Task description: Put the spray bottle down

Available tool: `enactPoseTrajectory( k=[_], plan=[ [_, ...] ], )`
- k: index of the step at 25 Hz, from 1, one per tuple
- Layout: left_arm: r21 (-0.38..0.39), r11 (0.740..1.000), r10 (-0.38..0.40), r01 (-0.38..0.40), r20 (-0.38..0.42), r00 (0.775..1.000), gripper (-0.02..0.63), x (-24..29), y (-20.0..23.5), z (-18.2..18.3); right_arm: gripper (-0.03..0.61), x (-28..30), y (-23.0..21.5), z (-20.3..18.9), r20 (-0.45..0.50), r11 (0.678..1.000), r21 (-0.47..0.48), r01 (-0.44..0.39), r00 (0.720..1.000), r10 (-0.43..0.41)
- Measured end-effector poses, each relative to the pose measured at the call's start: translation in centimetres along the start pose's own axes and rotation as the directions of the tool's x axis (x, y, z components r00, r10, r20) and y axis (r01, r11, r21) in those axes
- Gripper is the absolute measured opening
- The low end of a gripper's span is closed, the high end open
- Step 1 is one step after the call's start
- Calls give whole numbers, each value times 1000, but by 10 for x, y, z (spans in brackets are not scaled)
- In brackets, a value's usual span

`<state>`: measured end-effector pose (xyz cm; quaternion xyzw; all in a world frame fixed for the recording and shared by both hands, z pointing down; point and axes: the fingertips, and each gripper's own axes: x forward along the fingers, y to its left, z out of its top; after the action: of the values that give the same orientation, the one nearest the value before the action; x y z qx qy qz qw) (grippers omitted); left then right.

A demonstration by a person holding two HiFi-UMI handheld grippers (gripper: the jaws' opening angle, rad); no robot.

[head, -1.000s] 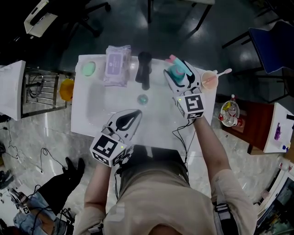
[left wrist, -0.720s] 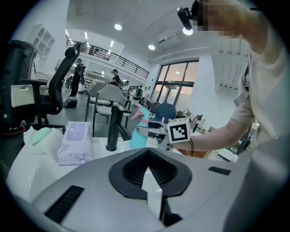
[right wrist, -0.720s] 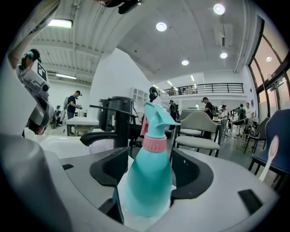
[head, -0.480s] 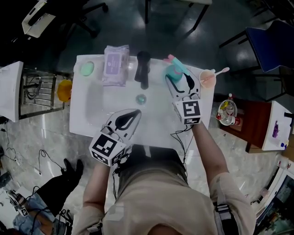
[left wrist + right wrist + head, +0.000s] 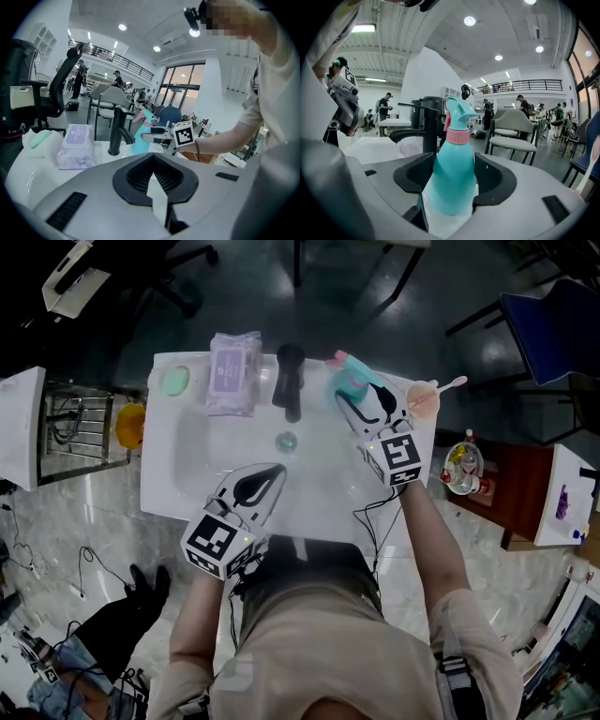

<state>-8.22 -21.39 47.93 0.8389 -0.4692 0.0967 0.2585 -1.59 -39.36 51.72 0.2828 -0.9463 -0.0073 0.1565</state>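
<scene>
A teal spray bottle (image 5: 350,382) with a pink collar and trigger sits between the jaws of my right gripper (image 5: 364,399), which is shut on its body. They are over the back right corner of the white sink counter (image 5: 183,474), just right of the black faucet (image 5: 289,381). In the right gripper view the spray bottle (image 5: 452,173) fills the middle and its base is hidden. My left gripper (image 5: 260,482) is at the counter's front edge, shut on nothing. From the left gripper view the spray bottle (image 5: 140,140) shows beyond the faucet (image 5: 117,133).
A purple wipes pack (image 5: 232,371) and a green soap (image 5: 175,381) lie at the back left. The drain (image 5: 287,441) is in mid basin. A cup with a toothbrush (image 5: 425,399) stands on the back right corner. A red side table (image 5: 502,479) is to the right.
My right gripper has shifted only a little with the spray bottle, staying by the faucet. The left gripper has not moved.
</scene>
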Motion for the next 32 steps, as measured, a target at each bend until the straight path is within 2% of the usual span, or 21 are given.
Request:
enactPoseTrajectory(
  k=[8, 12, 17, 23, 27, 32],
  plan=[
    [-1, 1000, 0, 0, 2, 1000, 9, 1, -1, 2, 272, 5, 5, 3, 21, 999, 1, -42, 999, 42],
    [0, 1000, 5, -5, 1, 1000, 9, 0, 0, 1, 273, 2, 5, -1, 25, 997, 72, -41, 999, 39],
    [14, 1000, 7, -6, -8, 1000, 11, -1, -1, 0, 272, -2, 5, -7, -21, 999, 34, -8, 1000, 9],
    [24, 1000, 5, -5, -8, 1000, 9, -2, -2, -1, 272, -2, 3, -14, -51, 999, 42, -2, 999, 4],
    [21, 1000, 12, -12, -13, 1000, 11, -6, -1, -3, 272, -3, 2, -15, -57, 998, 55, -33, 998, 36],
    [20, 1000, 10, -9, -9, 1000, 9, -6, -2, -3, 272, 2, 6, -13, -78, 994, 5, -108, 991, 108]
  ],
)
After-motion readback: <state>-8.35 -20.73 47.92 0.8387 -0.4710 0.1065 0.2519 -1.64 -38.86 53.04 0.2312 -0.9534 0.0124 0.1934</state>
